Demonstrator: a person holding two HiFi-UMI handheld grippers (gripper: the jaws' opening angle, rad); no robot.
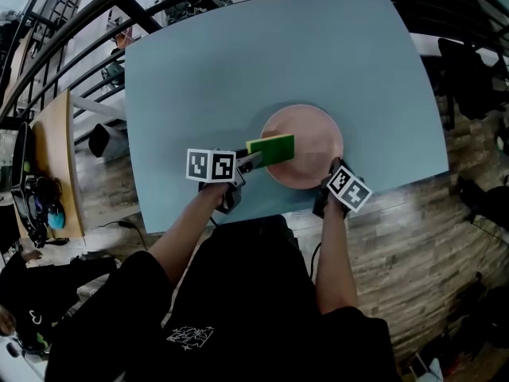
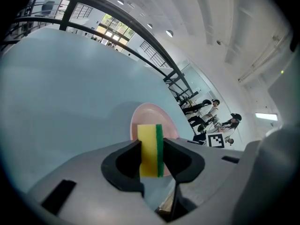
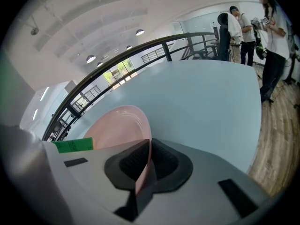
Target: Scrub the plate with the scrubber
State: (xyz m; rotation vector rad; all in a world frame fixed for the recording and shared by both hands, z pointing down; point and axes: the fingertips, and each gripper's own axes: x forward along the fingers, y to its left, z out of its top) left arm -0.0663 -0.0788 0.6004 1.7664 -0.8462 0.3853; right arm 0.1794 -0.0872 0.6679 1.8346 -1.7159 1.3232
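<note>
The right gripper [image 1: 329, 173] had its jaws pinched on the pink plate [image 1: 312, 132] at its near rim, likely steadying it on the bench [image 1: 238, 62], while the left gripper [image 1: 253, 161] held the scrubber [image 1: 272, 149] clamped in its jaws over the plate's left edge.

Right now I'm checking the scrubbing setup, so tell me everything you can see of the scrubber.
The scrubber is a rectangular sponge block: thick yellow foam with a thinner green scouring layer on one face. The left tongs are clamped on it, one jaw on the yellow side and the other on the green, and its far end sticks out past them. In the head view its green face is up and it sits over the left rim of the pink plate. Whether it touches the plate is unclear.
</note>
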